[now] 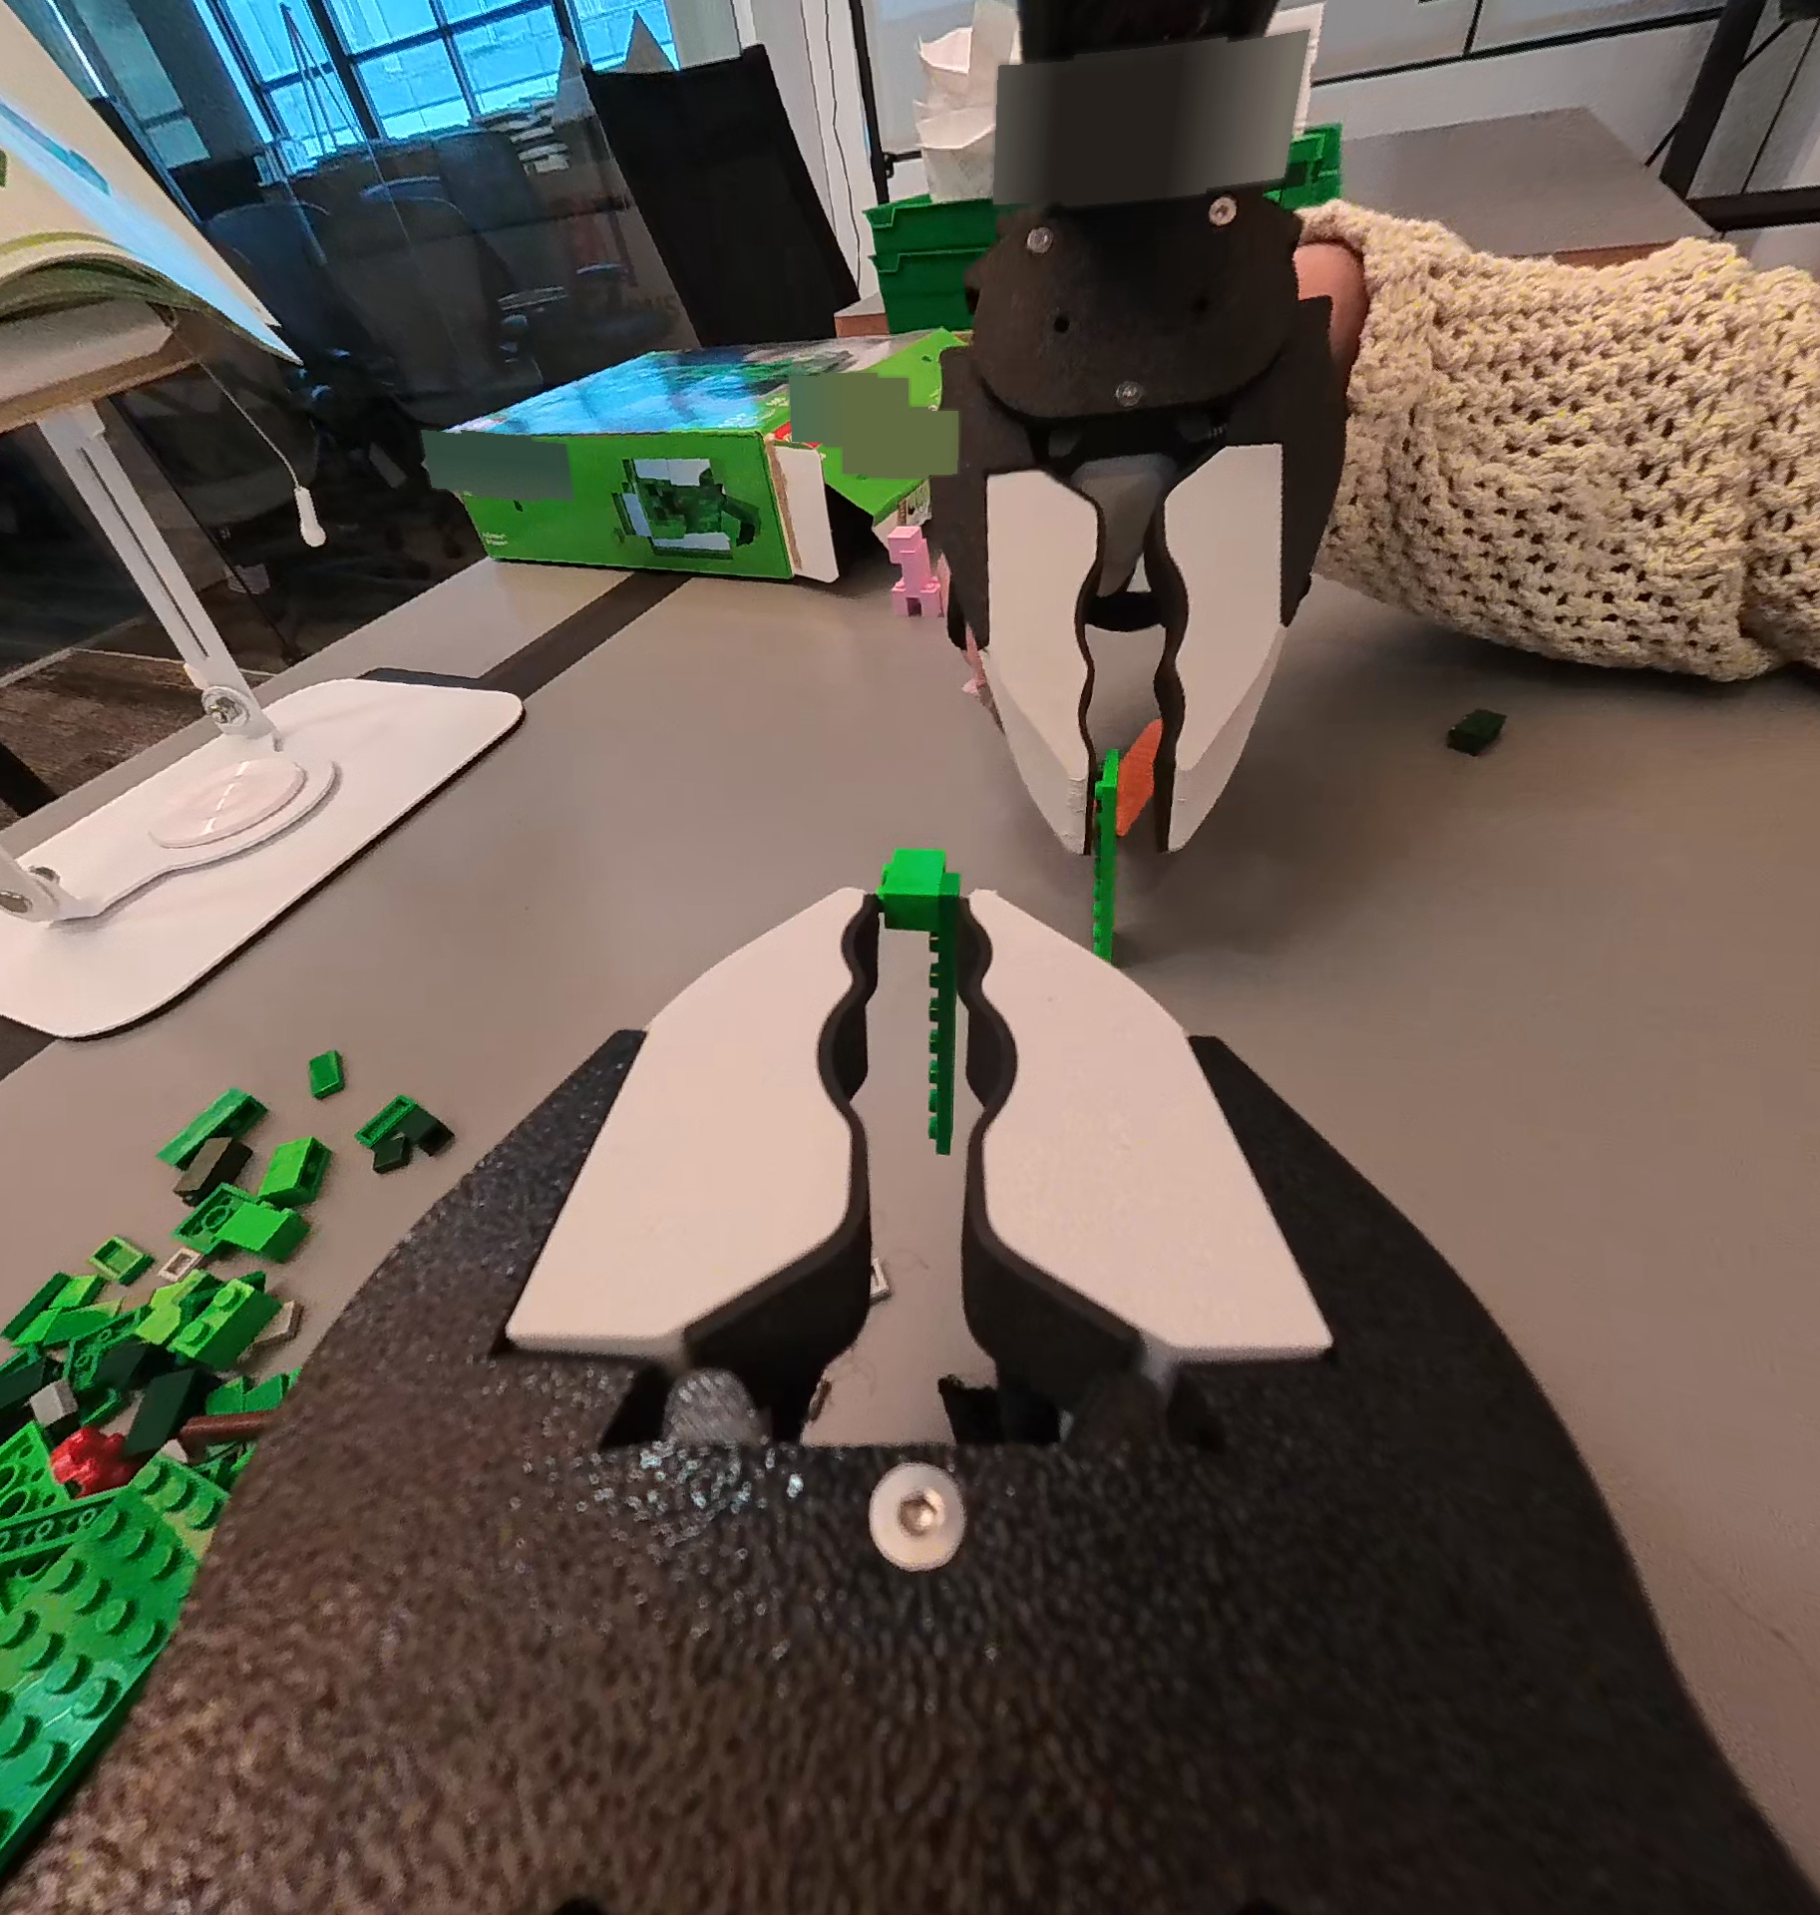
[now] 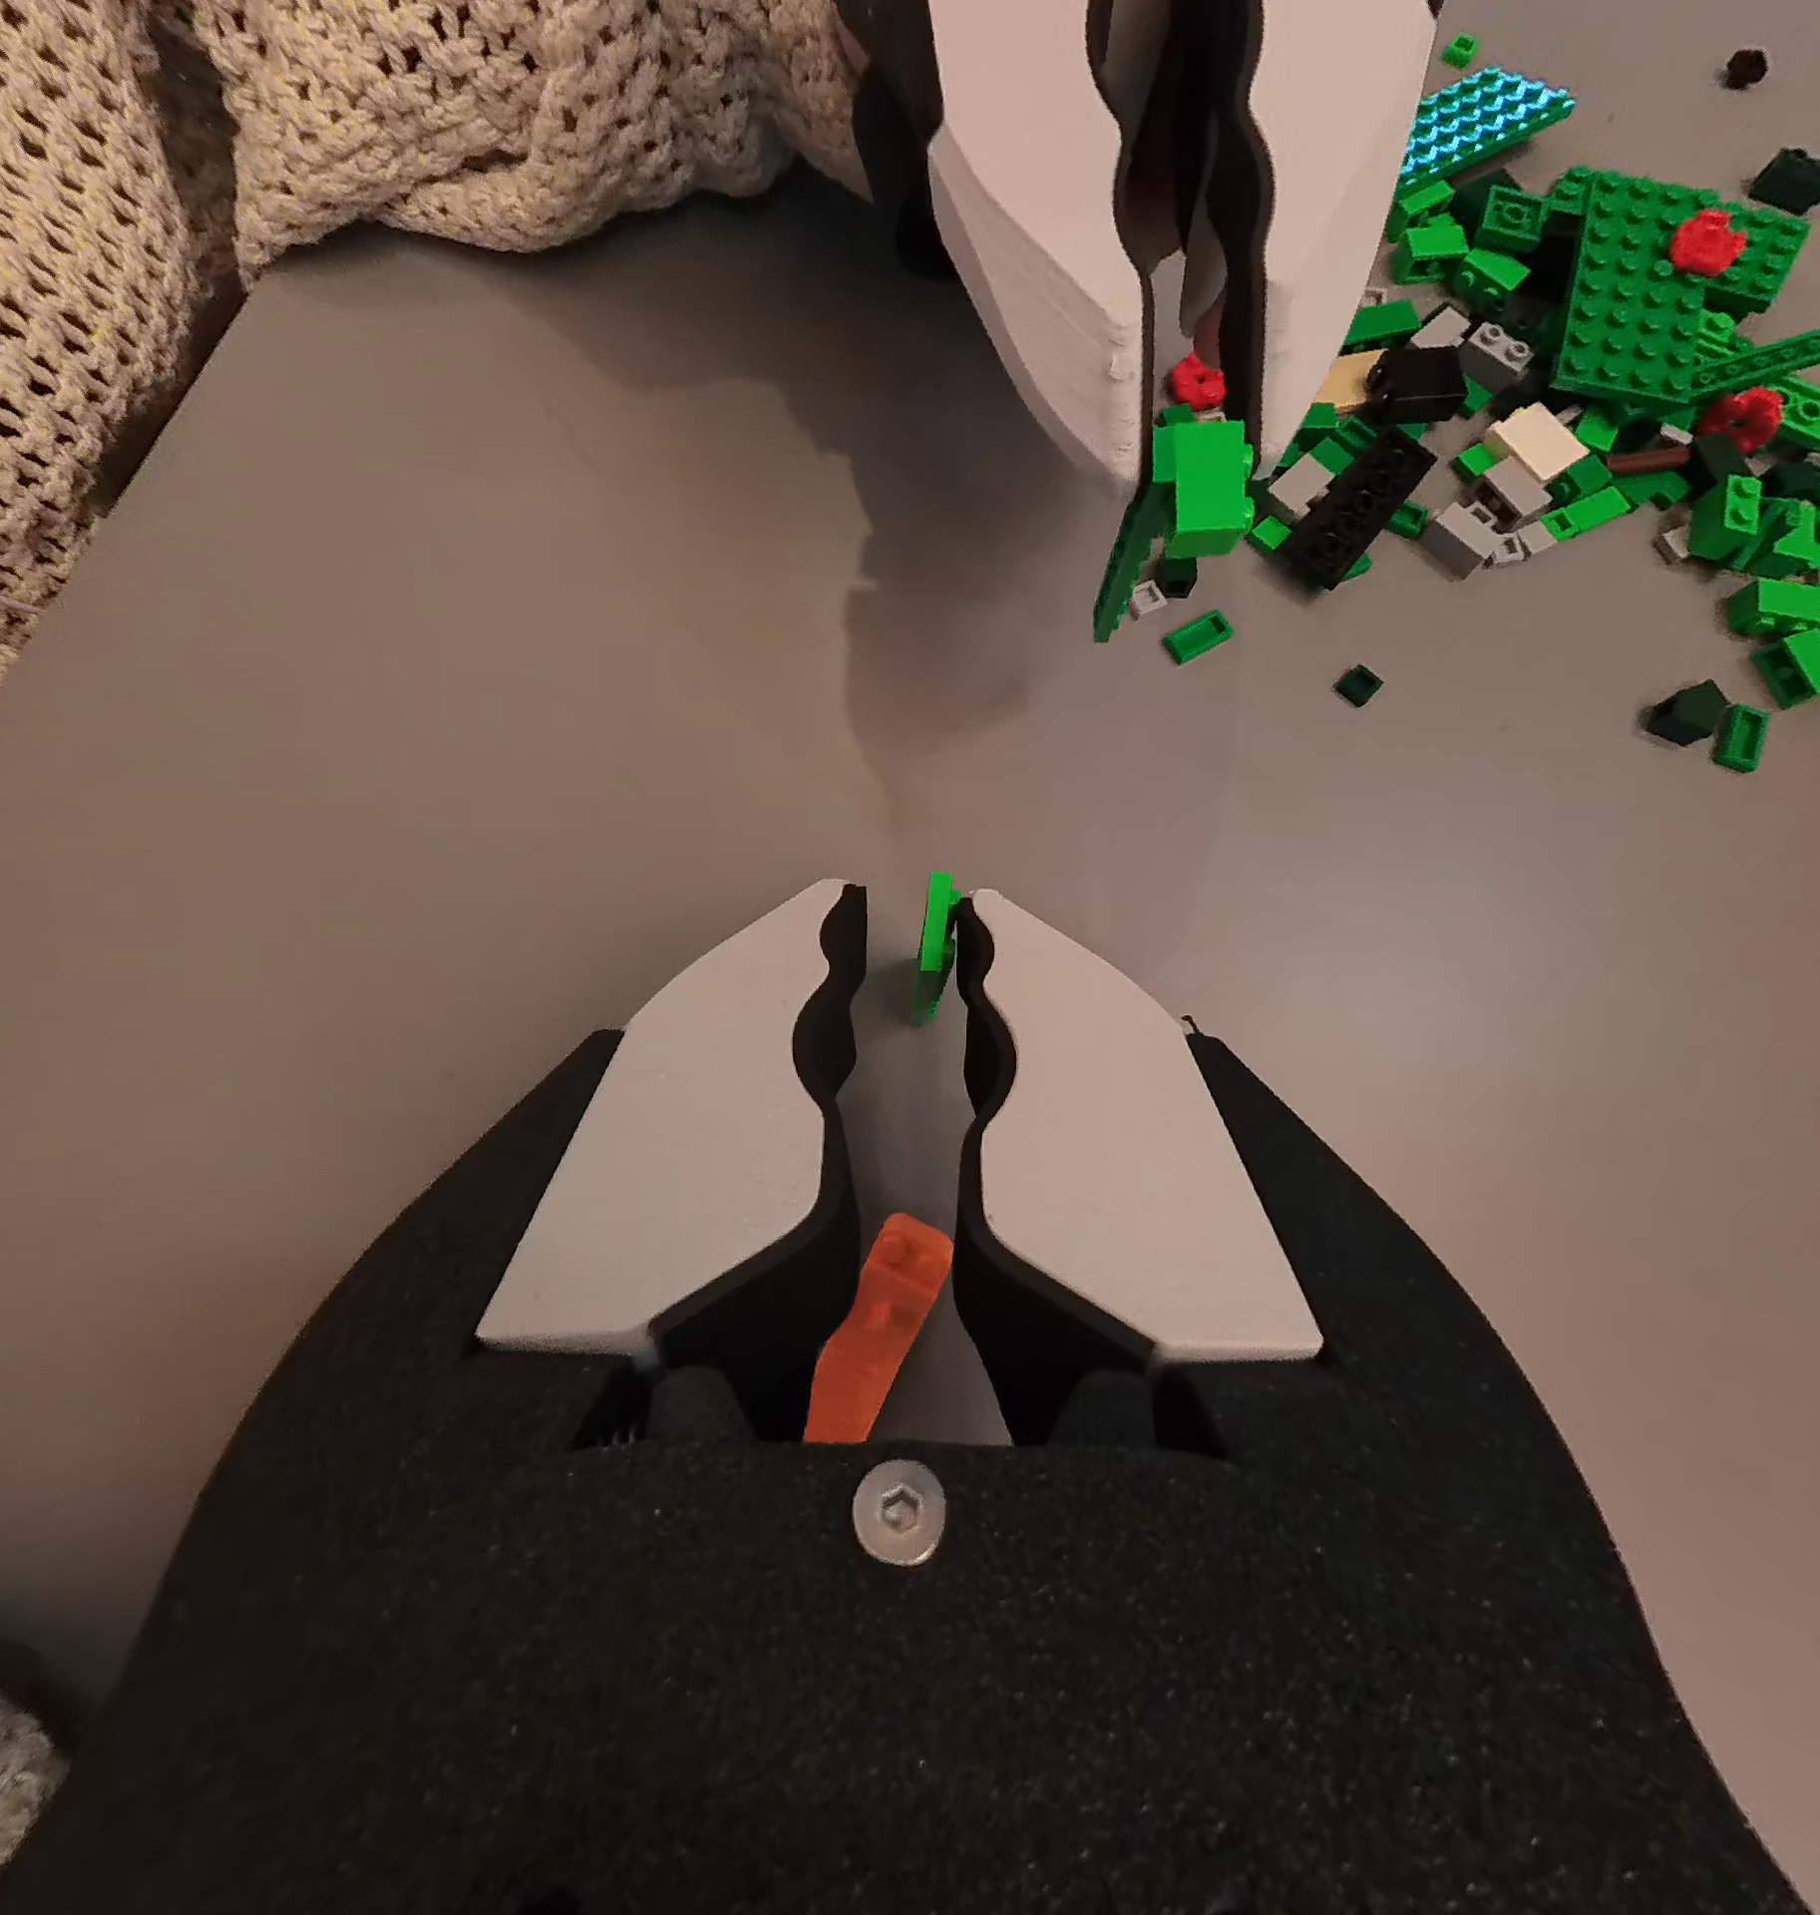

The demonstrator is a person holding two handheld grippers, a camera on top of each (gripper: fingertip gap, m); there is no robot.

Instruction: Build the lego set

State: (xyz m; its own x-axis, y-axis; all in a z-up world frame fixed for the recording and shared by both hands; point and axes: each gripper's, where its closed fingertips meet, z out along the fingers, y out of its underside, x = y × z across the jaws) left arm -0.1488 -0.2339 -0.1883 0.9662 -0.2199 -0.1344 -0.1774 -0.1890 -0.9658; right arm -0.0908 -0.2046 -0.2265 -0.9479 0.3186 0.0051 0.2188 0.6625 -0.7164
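Observation:
My left gripper (image 1: 921, 902) is shut on a long green plate (image 1: 944, 1036) held on edge, with a small green brick (image 1: 914, 886) stuck at its far end. It also shows in the right wrist view (image 2: 1195, 435) with the brick (image 2: 1206, 492). My right gripper (image 1: 1121, 829) (image 2: 914, 902) points down at the table. An orange brick separator (image 2: 885, 1337) sits wedged between its fingers, which stand a narrow gap apart. A second green plate (image 1: 1104, 860) (image 2: 934, 943) stands on end against one finger. I cannot tell whether it is joined to the separator.
A pile of loose green, grey, black and red pieces (image 1: 190, 1244) (image 2: 1610, 415) lies to the left, with a green baseplate (image 1: 45, 1606). A white stand (image 1: 294, 788) holds the instruction booklet (image 1: 56, 207). The set's box (image 1: 626, 487) and a pink figure (image 1: 911, 575) lie behind. About 8 cm separates my left fingertips from my right.

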